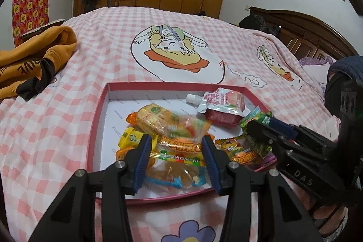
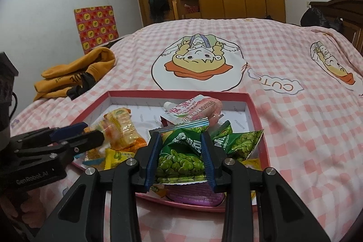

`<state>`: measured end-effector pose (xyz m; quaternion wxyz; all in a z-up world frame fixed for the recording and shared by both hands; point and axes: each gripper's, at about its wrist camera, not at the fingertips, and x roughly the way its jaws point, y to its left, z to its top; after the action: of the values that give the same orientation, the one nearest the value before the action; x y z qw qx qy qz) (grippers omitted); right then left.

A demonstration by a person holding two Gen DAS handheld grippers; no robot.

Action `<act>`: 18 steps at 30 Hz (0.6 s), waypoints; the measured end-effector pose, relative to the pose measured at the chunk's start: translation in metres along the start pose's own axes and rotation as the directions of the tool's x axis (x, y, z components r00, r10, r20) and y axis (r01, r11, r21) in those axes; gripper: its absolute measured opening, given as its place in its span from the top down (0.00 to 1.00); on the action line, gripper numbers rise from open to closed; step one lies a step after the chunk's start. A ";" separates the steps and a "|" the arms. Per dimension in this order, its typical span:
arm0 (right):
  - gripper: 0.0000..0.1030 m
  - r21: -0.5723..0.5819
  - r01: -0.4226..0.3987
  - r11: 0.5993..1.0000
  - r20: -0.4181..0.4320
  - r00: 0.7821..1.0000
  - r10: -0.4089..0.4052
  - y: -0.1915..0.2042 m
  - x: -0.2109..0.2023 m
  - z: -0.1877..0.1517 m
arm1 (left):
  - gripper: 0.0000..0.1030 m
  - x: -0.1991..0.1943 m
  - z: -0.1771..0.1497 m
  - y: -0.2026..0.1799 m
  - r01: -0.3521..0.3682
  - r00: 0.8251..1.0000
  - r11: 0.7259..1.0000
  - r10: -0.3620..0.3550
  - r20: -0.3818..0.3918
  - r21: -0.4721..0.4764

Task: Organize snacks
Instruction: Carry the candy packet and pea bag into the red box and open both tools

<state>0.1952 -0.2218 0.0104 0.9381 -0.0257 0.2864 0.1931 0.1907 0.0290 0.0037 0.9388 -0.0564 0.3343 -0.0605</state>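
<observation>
Over a shallow red-rimmed cardboard box with a white floor (image 1: 99, 110), lying on a pink-and-white checked bedspread (image 1: 68, 128), the left gripper (image 1: 177, 149) reaches forward and downward, its blue-padded fingers spread wide on either side of a clear orange-printed snack packet (image 1: 172, 126), which appears blurred. The right gripper (image 2: 181, 146) angles in from the box's right side, also wide apart, straddling a green crinkled bag of peas (image 2: 179, 160) among heaped wrappers and a pink spouted drink pouch (image 2: 195, 110).

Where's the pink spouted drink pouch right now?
The pink spouted pouch lies in the red box, toward its far right corner, just behind the green pea packets; both views show it, untouched by either gripper.
</observation>
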 end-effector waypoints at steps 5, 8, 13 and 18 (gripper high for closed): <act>0.64 -0.025 0.008 1.000 0.002 1.000 -0.008 0.005 -0.001 -0.001 | 0.51 -0.005 0.002 0.003 -0.009 1.000 1.000 0.010 0.017 -0.014; 0.59 -0.016 0.005 1.000 0.008 1.000 -0.005 0.004 -0.002 -0.001 | 0.46 -0.007 0.003 0.005 -0.010 1.000 1.000 0.010 0.018 -0.022; 0.49 -0.022 0.028 0.999 0.017 0.999 -0.028 0.005 -0.004 -0.001 | 0.41 -0.015 0.004 0.003 0.000 1.000 1.000 0.000 0.022 -0.004; 0.21 -0.057 0.050 0.997 0.054 0.997 -0.047 0.013 -0.015 0.001 | 0.16 -0.027 0.005 -0.001 -0.062 0.998 0.998 0.062 0.034 0.005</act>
<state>0.1793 -0.2154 0.0202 0.9486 -0.0549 0.2550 0.1793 0.1728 0.0323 0.0249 0.9459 -0.0444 0.3200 -0.0315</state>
